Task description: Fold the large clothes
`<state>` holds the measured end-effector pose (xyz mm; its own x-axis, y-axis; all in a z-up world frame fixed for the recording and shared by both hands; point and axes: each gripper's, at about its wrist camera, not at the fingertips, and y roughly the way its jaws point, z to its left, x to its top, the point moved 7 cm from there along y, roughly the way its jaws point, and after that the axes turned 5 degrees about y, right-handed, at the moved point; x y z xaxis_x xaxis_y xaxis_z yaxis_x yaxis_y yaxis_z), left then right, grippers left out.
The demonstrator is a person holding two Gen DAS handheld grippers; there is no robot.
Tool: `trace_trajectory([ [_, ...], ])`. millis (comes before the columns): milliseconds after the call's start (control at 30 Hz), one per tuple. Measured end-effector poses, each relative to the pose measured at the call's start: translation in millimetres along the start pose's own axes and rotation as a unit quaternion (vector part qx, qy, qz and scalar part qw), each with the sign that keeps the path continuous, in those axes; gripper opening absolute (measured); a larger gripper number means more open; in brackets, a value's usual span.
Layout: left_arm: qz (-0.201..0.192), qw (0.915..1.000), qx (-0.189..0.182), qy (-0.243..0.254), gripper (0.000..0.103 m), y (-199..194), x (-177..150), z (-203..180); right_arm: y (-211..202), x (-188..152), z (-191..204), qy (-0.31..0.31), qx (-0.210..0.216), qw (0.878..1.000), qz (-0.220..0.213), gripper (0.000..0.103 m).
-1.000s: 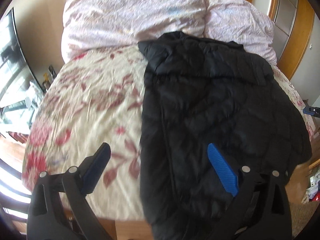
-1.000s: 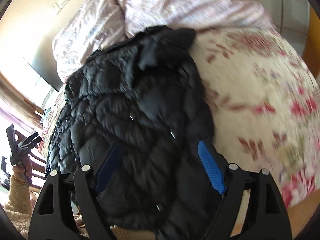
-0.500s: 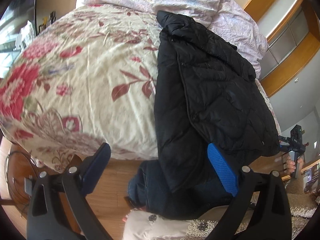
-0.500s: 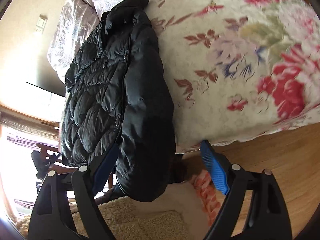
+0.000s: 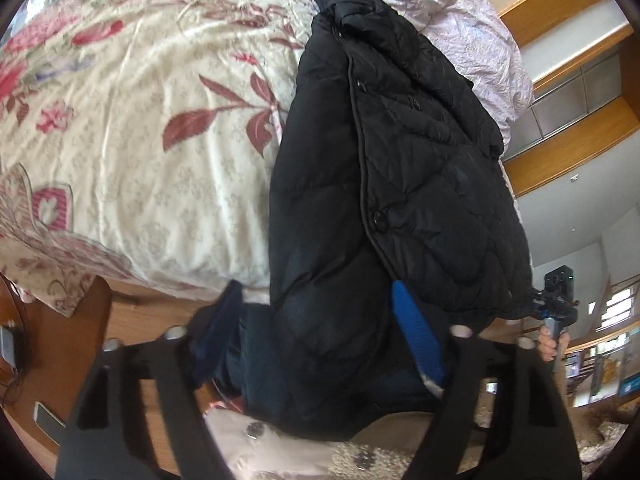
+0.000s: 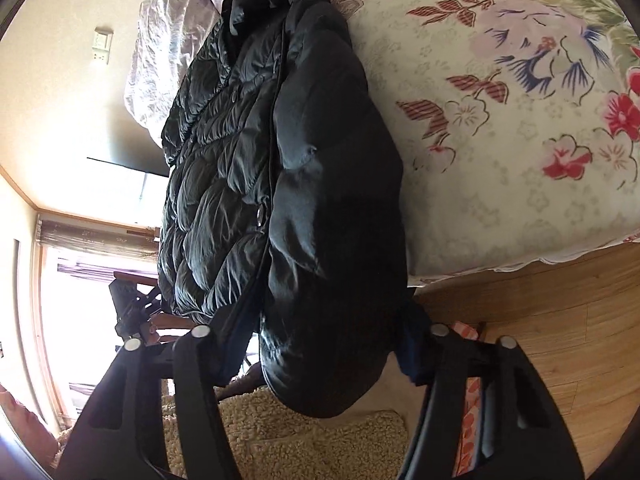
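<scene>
A black quilted puffer jacket (image 5: pixel 384 184) lies lengthwise on the floral bed (image 5: pixel 160 152), its hem hanging over the bed's near edge. It also shows in the right wrist view (image 6: pixel 288 184). My left gripper (image 5: pixel 320 332) is open with the hanging hem between its blue pads (image 5: pixel 416 332). My right gripper (image 6: pixel 320 344) is open, straddling the other hanging hem corner. Neither is closed on the fabric. The other gripper shows at the far right of the left wrist view (image 5: pixel 558 300) and at the left of the right wrist view (image 6: pixel 132 312).
Pale pink crumpled bedding (image 5: pixel 460 24) lies at the head of the bed. Wooden floor (image 6: pixel 560 320) and a beige fluffy rug (image 6: pixel 312 448) lie below the bed edge. A wooden headboard frame (image 5: pixel 568 144) is at the right.
Both grippers have dropped from above the bed to its near edge and moved in on the jacket's hanging hem, which now sits between each pair of fingers.
</scene>
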<state>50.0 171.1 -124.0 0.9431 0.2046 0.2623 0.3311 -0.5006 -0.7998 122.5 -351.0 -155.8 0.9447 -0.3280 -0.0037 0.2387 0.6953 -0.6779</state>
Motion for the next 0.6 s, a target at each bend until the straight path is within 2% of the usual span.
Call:
trace_trajectory([
  [67,0.005,0.9993,-0.030,-0.023,0.051,0,-2,-2,-1,-1,3,-0.008,-0.001,1.000,0.004,0.043],
  [200,0.011,0.9998,-0.016,-0.009,0.043,-1,-2,-12,-3,-3,13,-0.033,-0.008,0.999,0.010,0.034],
  [233,0.013,0.9998,-0.014,-0.006,0.042,-1,-2,-15,-4,-3,16,-0.038,-0.008,0.999,0.009,0.029],
  [333,0.007,0.9998,-0.018,-0.001,0.024,-6,3,-23,-11,-2,27,-0.058,-0.009,0.998,-0.006,0.019],
  [400,-0.009,0.9997,-0.021,0.004,0.016,-15,11,-27,-18,1,38,-0.077,-0.014,0.997,-0.026,0.016],
  [467,-0.029,0.9993,-0.021,0.009,0.013,-23,18,-31,-26,5,48,-0.096,-0.015,0.994,-0.050,0.015],
  [600,-0.093,0.9954,-0.023,0.013,0.010,-48,40,-35,-45,17,72,-0.135,-0.020,0.983,-0.120,0.014],
])
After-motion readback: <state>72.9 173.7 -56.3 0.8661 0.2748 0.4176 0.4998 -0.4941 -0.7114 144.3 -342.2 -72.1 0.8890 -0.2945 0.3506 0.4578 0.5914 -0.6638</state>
